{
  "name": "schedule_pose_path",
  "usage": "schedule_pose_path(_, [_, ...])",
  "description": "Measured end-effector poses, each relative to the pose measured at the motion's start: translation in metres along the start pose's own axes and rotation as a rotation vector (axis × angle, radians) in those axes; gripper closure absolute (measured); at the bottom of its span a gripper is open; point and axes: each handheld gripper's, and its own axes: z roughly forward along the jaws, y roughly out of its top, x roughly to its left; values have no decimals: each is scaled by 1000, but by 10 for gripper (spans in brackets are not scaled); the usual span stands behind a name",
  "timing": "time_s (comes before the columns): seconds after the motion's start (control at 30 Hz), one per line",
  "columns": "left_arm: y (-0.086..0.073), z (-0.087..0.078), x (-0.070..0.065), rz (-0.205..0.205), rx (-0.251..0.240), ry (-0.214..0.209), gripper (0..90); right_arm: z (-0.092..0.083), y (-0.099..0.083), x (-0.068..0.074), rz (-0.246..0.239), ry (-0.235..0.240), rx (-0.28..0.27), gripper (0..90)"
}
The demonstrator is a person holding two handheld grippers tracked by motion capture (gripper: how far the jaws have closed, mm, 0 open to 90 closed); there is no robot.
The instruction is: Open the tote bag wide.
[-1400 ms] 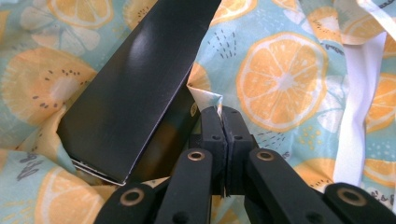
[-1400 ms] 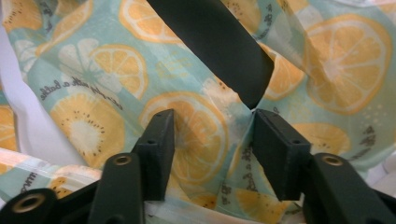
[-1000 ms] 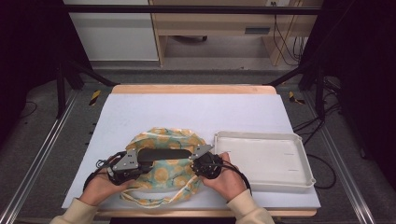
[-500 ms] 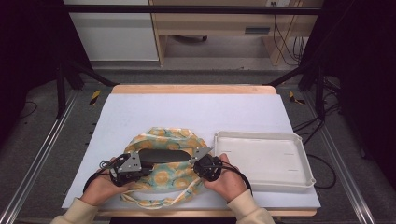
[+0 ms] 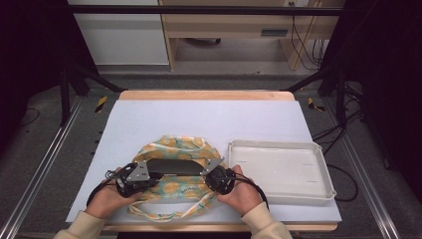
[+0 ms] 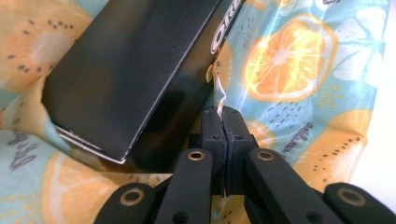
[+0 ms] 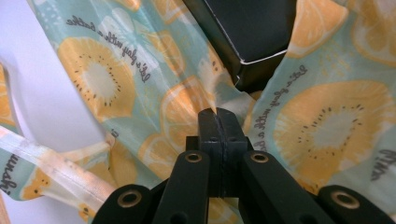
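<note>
A cloth bag printed with orange slices on pale blue lies at the near middle of the table. A black box lies in its mouth. My left gripper is at the box's left end, my right gripper at its right end. In the left gripper view the left gripper is shut on a thin edge of the bag, beside the box. In the right gripper view the right gripper is shut on a fold of the bag, just below the box's corner.
A shallow white tray stands to the right of the bag, close to my right hand. The bag's strap trails toward the table's near edge. A pale mat covers the table, bare behind the bag.
My left hand has shifted slightly and the cloth around the box has settled a little. My right hand has stayed where it was.
</note>
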Motion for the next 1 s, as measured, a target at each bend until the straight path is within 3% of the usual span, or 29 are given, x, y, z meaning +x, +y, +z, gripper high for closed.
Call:
schedule_pose_path(0.1, [-1, 0, 0, -1, -7, -2, 893, 0, -1, -1, 9, 0, -21, 900])
schedule_pose_path(0.2, [-1, 0, 0, -2, -10, -4, 893, -3, -2, -3, 20, -8, -42, 793])
schedule_pose_path(0.23, [-1, 1, 0, -17, -24, -9, 893, -4, -2, -4, 24, -10, -52, 771])
schedule_pose_path(0.63, [-1, 0, 1, -19, -32, -9, 893, -28, 1, -11, 51, -2, -138, 538])
schedule_pose_path(0.8, [-1, 0, 0, -21, -33, -5, 893, -44, 7, -14, 35, 1, -185, 573])
schedule_pose_path(1.0, [0, 0, 0, -18, -31, 1, 894, -55, 19, -29, 31, -69, -216, 732])
